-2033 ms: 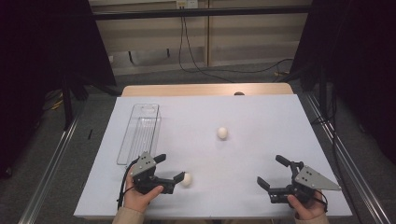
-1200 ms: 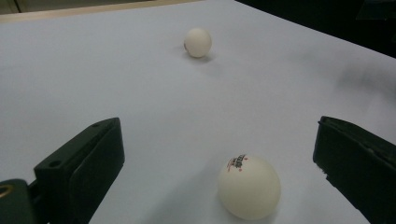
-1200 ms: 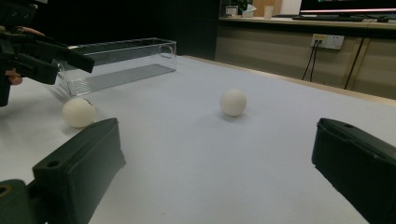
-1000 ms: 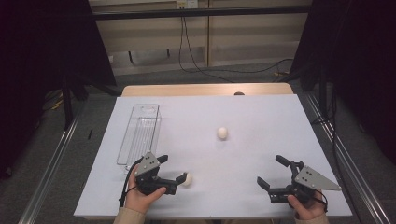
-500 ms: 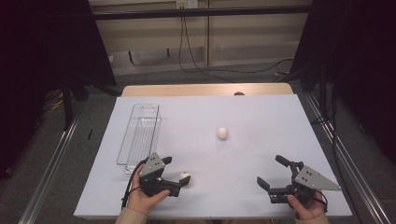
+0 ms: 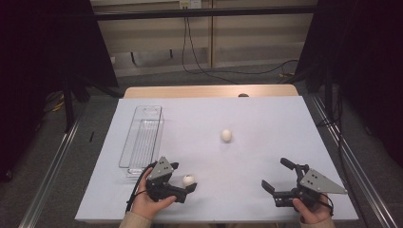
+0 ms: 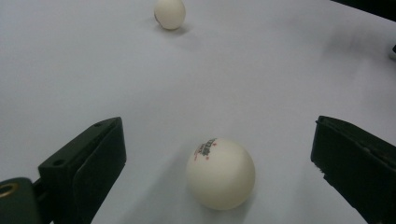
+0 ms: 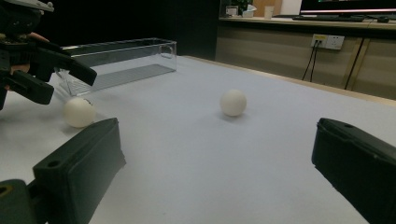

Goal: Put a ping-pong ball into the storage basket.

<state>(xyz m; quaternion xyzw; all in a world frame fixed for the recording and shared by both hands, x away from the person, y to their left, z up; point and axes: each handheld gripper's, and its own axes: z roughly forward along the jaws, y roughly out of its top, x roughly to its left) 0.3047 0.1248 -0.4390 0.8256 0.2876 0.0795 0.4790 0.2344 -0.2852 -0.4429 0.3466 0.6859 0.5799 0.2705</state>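
From the high view, we see the left gripper [image 6: 183, 186] low at the near left of the white table [image 6: 266, 123], its jaws spread around a white ball [image 6: 188, 180] that rests on the table just beside a clear tray [image 6: 135, 152]. A second ball [image 6: 226, 135] sits well apart, near the middle. The right gripper [image 6: 281, 180] hovers at the near right, jaws spread and holding nothing.

In the left gripper view, the near ball [image 7: 220, 173] lies between the two wide-apart jaws, touching neither; small print marks its top. The far ball [image 7: 170, 13] shows beyond.

In the right gripper view, both balls [image 8: 79, 112] [image 8: 233, 102] sit on the table ahead of the spread jaws, with the tray [image 8: 116, 60] behind.

We judge the ball light, hard, smooth and prone to roll or pop out. We would close gently across its widest middle, jaws level with the centre.
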